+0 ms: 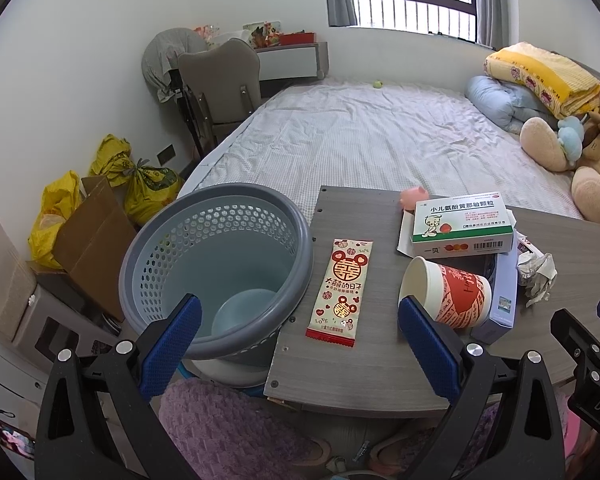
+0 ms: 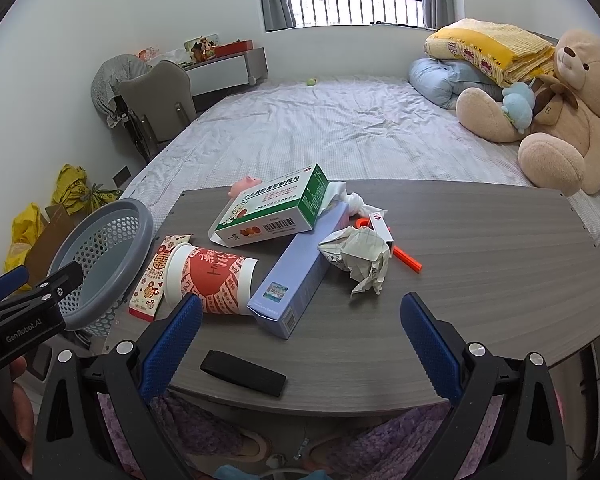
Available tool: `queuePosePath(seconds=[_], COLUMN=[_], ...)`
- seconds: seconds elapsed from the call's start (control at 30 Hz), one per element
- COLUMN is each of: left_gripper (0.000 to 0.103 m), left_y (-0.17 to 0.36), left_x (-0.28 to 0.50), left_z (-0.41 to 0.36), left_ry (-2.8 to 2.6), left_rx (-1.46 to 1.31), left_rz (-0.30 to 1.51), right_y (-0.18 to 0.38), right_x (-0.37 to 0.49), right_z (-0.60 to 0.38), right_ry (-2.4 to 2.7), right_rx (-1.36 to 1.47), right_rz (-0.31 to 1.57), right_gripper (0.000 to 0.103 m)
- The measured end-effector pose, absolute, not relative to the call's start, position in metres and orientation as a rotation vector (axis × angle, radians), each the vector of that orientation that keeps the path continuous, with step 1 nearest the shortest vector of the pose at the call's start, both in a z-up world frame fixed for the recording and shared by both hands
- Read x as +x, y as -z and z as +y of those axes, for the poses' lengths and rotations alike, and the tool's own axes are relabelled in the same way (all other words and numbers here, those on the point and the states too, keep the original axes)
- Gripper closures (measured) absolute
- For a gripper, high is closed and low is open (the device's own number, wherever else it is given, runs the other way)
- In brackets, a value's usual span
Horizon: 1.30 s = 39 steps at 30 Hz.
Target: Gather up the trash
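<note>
The trash lies in a loose heap on the grey tabletop point(image 2: 480, 248): a paper cup point(image 2: 210, 282) tipped on its side, a snack wrapper point(image 1: 340, 286) flat nearest the bin, a medicine box point(image 2: 268, 214) resting across a long blue carton point(image 2: 300, 270), and a crumpled paper point(image 2: 360, 258) just beside them. The grey perforated wastebasket point(image 1: 220, 268) stands at the table's left edge, mouth open, so you can probably drop items straight in. Your left gripper point(image 1: 300, 338) hovers with jaws apart and empty between wastebasket and cup; your right gripper point(image 2: 300, 338) is likewise spread and empty. A black flat object point(image 2: 243, 368) lies near the table's front edge. Behind the table is a bed point(image 2: 320, 128) with a teddy bear point(image 2: 560, 112).
</note>
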<state>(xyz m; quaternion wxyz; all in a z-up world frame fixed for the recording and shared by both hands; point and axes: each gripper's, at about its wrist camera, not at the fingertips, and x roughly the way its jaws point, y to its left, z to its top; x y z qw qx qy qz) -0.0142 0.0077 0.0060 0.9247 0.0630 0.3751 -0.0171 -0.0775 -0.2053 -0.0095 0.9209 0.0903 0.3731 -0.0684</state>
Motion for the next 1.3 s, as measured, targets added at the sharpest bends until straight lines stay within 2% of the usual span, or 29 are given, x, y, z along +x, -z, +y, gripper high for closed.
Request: queuePosePath(seconds=[0.7,1.23,1.3], left_gripper=[0.006,0.006,0.006], left_y=[-0.001,0.029,0.03], left_x=[-0.013,-0.011,-0.012], left_z=[0.009,0.026,0.023], left_ry=[0.038,0.013,0.022], left_rx=[0.115,0.106,0.111], left_rz=[0.785,0.865,0.865], right_y=[0.018,0.085,0.09], right_x=[-0.077,-0.074,-0.071], right_z=[-0.206,-0.193,-0.19], right_ry=[0.102,-0.054,-0.064], right_rx=[0.204,0.101,0.085], right_rz=[0.778,0.902,0.91], right_gripper=[0.008,0.009,0.014])
